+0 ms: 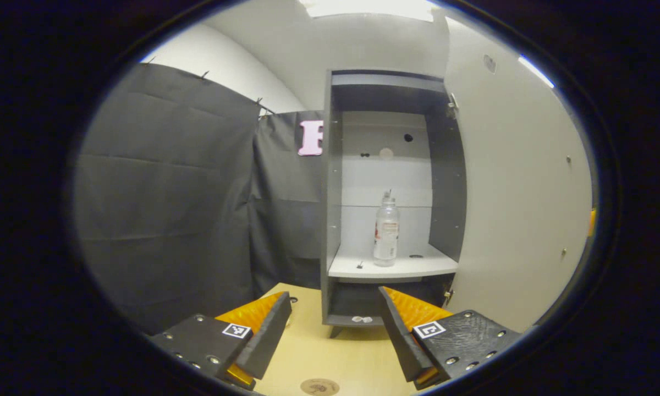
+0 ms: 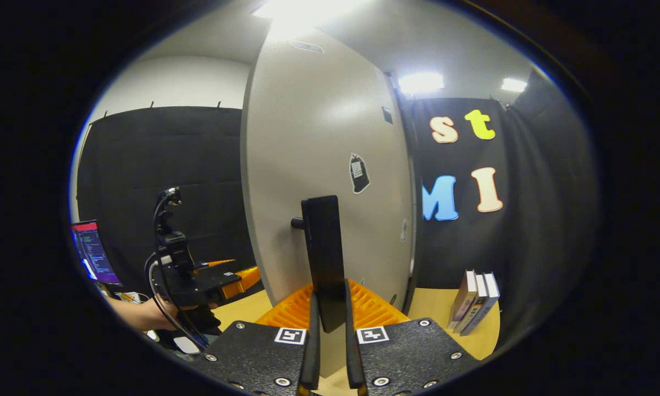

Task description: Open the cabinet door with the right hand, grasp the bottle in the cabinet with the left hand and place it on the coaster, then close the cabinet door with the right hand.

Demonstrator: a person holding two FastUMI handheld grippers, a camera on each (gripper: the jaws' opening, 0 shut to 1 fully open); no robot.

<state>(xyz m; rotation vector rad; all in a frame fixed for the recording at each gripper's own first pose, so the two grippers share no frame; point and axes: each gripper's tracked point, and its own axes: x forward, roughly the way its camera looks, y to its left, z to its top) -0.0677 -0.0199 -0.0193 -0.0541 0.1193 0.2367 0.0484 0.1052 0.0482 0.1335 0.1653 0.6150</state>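
In the left gripper view the grey cabinet [image 1: 335, 220] stands with its door [image 1: 517, 192] swung out to the right. A clear plastic bottle [image 1: 386, 231] stands upright on the white shelf [image 1: 363, 268] inside. My left gripper [image 1: 335, 313] is open, low in front of the cabinet and well short of the bottle. A round coaster [image 1: 319, 386] lies on the wooden table just below it. In the right gripper view my right gripper [image 2: 329, 319] is shut on the door's black handle [image 2: 323, 247], which stands upright between the fingers. The left gripper [image 2: 220, 280] and the hand holding it appear at left.
The cabinet rests on a light wooden table [image 1: 335, 352]. A few books [image 2: 476, 301] lean upright on the table at the right of the door. A lit monitor [image 2: 92, 252] stands at the far left. Black cloth walls surround the booth.
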